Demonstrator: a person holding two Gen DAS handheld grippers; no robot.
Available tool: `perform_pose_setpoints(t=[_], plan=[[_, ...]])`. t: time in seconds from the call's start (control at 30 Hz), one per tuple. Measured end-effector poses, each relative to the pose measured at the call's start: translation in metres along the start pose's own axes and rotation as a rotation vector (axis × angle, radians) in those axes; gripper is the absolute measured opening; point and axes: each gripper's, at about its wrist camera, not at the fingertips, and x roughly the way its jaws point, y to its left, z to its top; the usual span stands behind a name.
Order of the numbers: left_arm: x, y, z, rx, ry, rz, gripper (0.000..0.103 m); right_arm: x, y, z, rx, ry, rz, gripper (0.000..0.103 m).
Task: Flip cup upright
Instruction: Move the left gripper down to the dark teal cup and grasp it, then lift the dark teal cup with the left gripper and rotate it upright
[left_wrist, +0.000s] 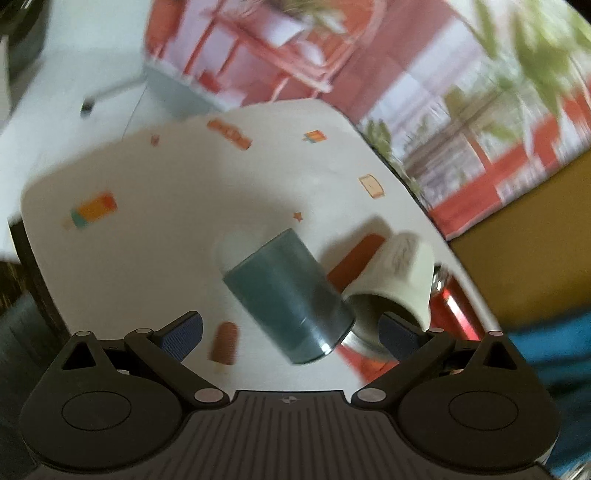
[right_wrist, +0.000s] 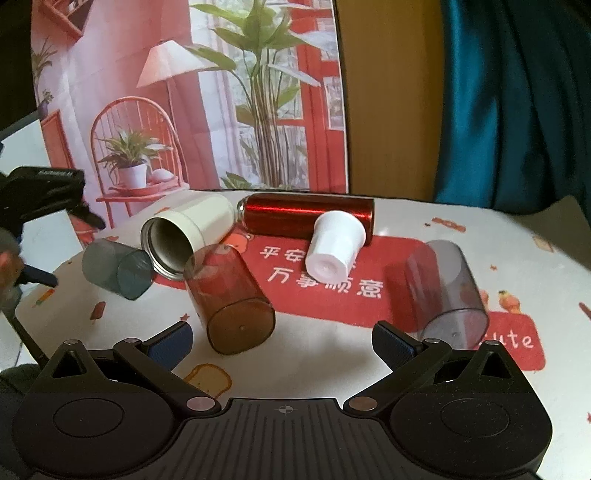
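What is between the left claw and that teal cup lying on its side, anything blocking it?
Nothing visible blocks it. The left gripper is open and the teal cup lies on its side just ahead of the fingertips, bare table between. The cream mug lies close beside the cup, near one finger, so that side looks tight.

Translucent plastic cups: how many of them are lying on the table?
3. The teal cup lies at left by the cream canister, the brown cup in the middle, the grey cup at right.

Red flask (right_wrist: 308, 218) lying on white tablecloth (right_wrist: 332, 354); backdrop (right_wrist: 207, 110) behind.
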Motion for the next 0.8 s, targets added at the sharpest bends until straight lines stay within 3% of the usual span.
perform_pose_setpoints(t=[0.07, 0.13, 0.33, 0.5, 0.57, 0.63, 0.8], plan=[[0.008, 0.000, 0.003, -0.072, 0.006, -0.022, 0.100, 0.001, -0.002, -0.001, 0.005, 0.002, 0.007, 0.103], [0.017, 0.000, 0.005, -0.123, 0.012, -0.006, 0.095, 0.002, -0.003, -0.002, 0.011, 0.006, 0.014, 0.103], [0.040, 0.010, 0.010, -0.275, 0.036, 0.028, 0.094, 0.004, -0.010, -0.005, 0.039, 0.018, 0.033, 0.103], [0.053, 0.013, 0.013, -0.290, 0.026, 0.058, 0.091, 0.007, -0.012, -0.006, 0.045, 0.031, 0.049, 0.103], [0.054, 0.013, 0.013, -0.263, 0.003, 0.053, 0.089, 0.008, -0.012, -0.007, 0.045, 0.039, 0.056, 0.103], [0.052, 0.015, 0.014, -0.237, -0.010, 0.016, 0.079, 0.008, -0.011, -0.007, 0.046, 0.043, 0.056, 0.103], [0.041, 0.019, 0.010, -0.185, 0.007, 0.032, 0.078, 0.008, -0.010, -0.008, 0.054, 0.044, 0.056, 0.103]])
